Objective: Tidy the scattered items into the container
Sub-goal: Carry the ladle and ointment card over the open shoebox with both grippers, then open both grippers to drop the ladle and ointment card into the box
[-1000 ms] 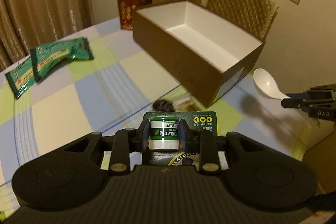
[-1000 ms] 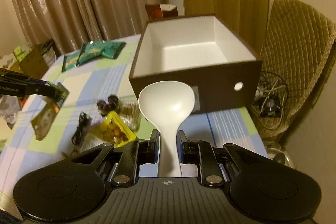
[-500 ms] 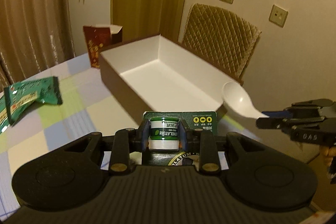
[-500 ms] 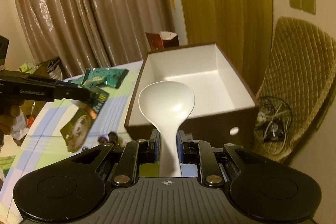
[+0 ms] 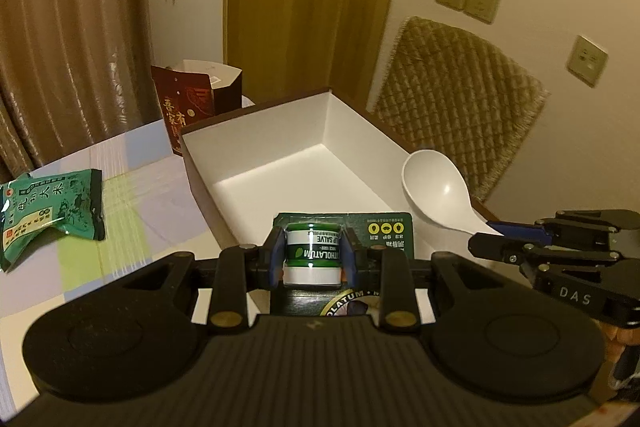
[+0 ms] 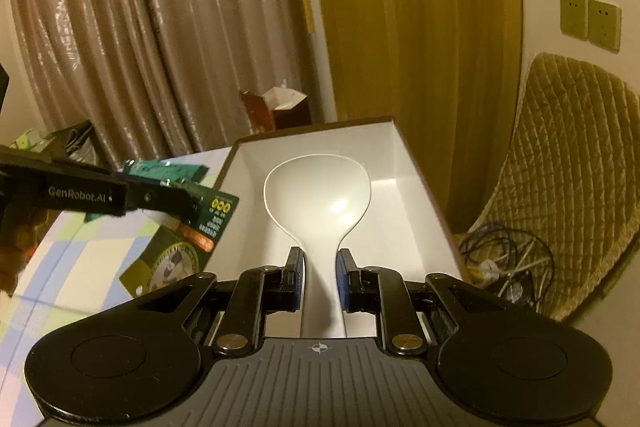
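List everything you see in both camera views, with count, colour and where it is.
Box: one, brown outside, white inside, on the table.
Salve pack: one, green card with small jar, held over the box's near edge.
Spoon: one, white, held above the box.
Snack packet: one seen, green, on the checked tablecloth, left.
Paper bag: one, dark red, behind the box.
Chair: one, quilted tan cover, beyond the table.
Cables: tangle, dark, floor by chair.
Left gripper: black, shut on pack.
Right gripper: black, shut on spoon.
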Motion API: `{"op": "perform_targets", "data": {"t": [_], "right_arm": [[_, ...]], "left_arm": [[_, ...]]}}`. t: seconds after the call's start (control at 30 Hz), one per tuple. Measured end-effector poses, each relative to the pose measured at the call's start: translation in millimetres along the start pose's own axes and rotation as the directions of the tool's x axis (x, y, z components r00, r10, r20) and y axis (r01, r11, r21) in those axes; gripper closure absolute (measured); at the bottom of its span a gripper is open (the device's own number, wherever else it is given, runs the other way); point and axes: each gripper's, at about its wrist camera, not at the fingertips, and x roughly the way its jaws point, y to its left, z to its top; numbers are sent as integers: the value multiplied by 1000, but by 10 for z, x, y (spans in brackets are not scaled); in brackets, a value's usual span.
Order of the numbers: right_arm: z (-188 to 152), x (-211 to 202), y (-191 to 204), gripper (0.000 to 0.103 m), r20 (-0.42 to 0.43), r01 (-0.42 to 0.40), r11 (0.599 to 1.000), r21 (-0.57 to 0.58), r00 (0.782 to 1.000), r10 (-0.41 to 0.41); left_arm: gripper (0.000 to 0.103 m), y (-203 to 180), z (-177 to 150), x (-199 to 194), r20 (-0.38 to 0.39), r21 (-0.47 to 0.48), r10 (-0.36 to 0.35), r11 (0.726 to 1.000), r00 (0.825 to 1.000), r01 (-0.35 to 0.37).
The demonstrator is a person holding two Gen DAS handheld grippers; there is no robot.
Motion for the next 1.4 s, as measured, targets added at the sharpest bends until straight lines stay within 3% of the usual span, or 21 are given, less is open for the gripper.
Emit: {"op": "perform_targets", "data": {"t": [0.23,0.43,0.8,1.1,1.23,1.27,1.33,1.37,1.4], "right_arm": [[212,446,-207,89,-33,8,1000,-10,999,-8],[272,861,-365,89,-110,38,999,4,993,-38],[249,1547,-412,89,-292,73,995,-75,952,-92],[222,1810,-413,89,-340,83,988,-127,933,-122],[246,1840,-393,88,-339,68,987,-144,934,-113],[248,1827,-389,87,-333,67,986,-151,936,-114],[245,1813,-383,71,-332,63,984,-166,936,-116],[239,1791,-381,56,-328,60,984,-168,938,-113],[231,1765,-380,52,-323,44,985,-164,941,-96]], "left_arm": [[78,-47,229,429,-33,-13,34,999,999,-35],[78,-27,288,818,-94,-28,62,998,994,-65],[78,108,324,1544,-236,-60,139,986,962,-158],[78,135,292,1906,-304,-43,183,978,935,-206],[76,110,257,1968,-316,-35,187,977,930,-209],[73,99,249,1974,-317,-27,187,978,930,-206],[69,79,229,1971,-319,-18,185,979,930,-201],[68,69,226,1961,-318,-17,179,981,931,-194],[67,63,227,1950,-318,-19,174,982,932,-190]]}}
